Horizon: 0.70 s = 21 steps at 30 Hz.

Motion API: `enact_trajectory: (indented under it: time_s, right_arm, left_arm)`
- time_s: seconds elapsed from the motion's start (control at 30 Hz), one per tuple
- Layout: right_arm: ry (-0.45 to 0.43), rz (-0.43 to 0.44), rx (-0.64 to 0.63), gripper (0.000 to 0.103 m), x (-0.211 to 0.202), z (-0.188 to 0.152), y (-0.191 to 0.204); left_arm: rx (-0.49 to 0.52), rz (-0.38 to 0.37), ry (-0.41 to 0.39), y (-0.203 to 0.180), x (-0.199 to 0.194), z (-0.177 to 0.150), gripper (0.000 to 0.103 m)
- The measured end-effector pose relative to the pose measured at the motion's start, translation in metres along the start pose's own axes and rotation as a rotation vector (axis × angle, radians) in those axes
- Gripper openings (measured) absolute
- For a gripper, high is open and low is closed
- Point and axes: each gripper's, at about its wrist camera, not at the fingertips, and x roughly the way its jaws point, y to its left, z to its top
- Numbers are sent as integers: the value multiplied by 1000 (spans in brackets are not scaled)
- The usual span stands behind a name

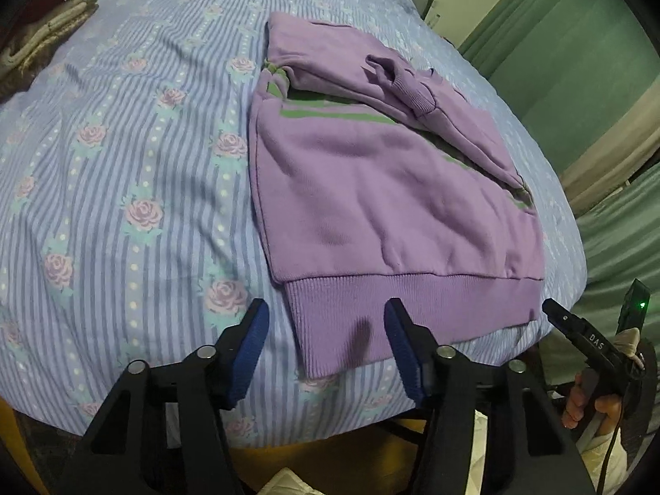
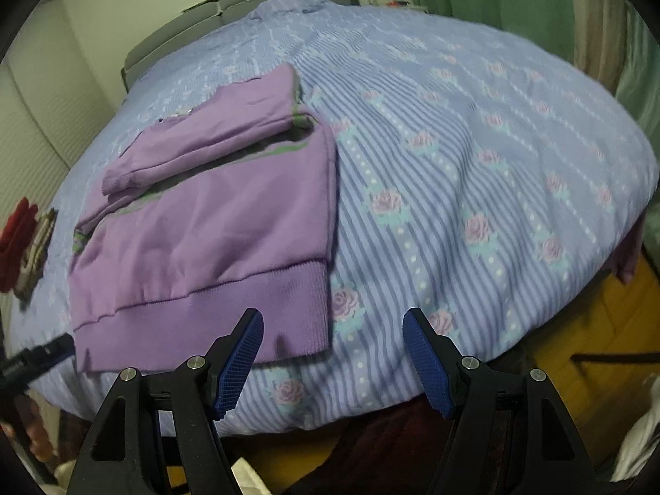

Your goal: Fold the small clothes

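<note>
Purple sweatshirt [image 1: 371, 189] lies flat on the bed [image 1: 136, 156], near the edge closest to me, ribbed hem [image 1: 412, 309] toward me. Both sleeves [image 1: 396, 82] appear folded in across the chest; green stripes show beneath them. The body now reads as a rough rectangle.

My left hand-held gripper [image 1: 326, 346] is spread wide, holding nothing, poised just short of the hem's left corner. My right hand-held gripper [image 2: 334, 354] is likewise wide and empty, poised at the hem's right corner. Neither pad touches cloth that I can confirm.

Progress, my judgement: sleeve folds done, so roughly halfway. Remaining: take the hem at both corners and carry it up over the sleeves toward the collar, then flatten. The far sleeve cuff [image 1: 416, 95] sits bunched and may leave a lump under the final fold.

At the far left of the bed is a stack of folded cloth [image 1: 53, 29]; I cannot tell what it is.
</note>
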Motion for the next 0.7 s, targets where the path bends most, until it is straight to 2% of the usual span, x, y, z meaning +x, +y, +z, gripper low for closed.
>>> enact_trajectory:
  time_s: [0.07,0.1,0.13,0.17,0.23,0.3,0.33,0.43,0.53,0.67,0.7]
  right_arm:
    - [7,15,10,69,3,-1,-2]
    - [4,13,5,68,4,-1,-1]
    - [1,16,2,66,4,0,0]
    - [3,29,2,62,6,0,1]
    - [8,47,10,60,8,2,2]
    - [4,47,6,60,9,3,5]
    - [5,49,0,60,11,3,6]
    - [27,73,0,55,18,3,10]
    - [34,84,2,54,24,3,11]
    - [51,108,20,54,36,5,12]
    - [55,107,21,54,41,6,13]
  left_arm:
    - [8,-25,4,-2,3,0,55]
    - [3,-34,15,-1,7,0,51]
    - [-4,-16,22,0,7,1,41]
    - [-7,9,16,0,6,2,39]
    - [-2,-2,-7,0,1,4,39]
    - [3,-33,12,1,5,6,39]
    - [-2,-20,24,3,9,5,39]
    - [-33,-40,55,9,19,3,39]
    - [-69,-86,69,16,25,2,44]
    - [-85,-170,71,19,32,6,62]
    - [-97,-196,70,19,34,8,63]
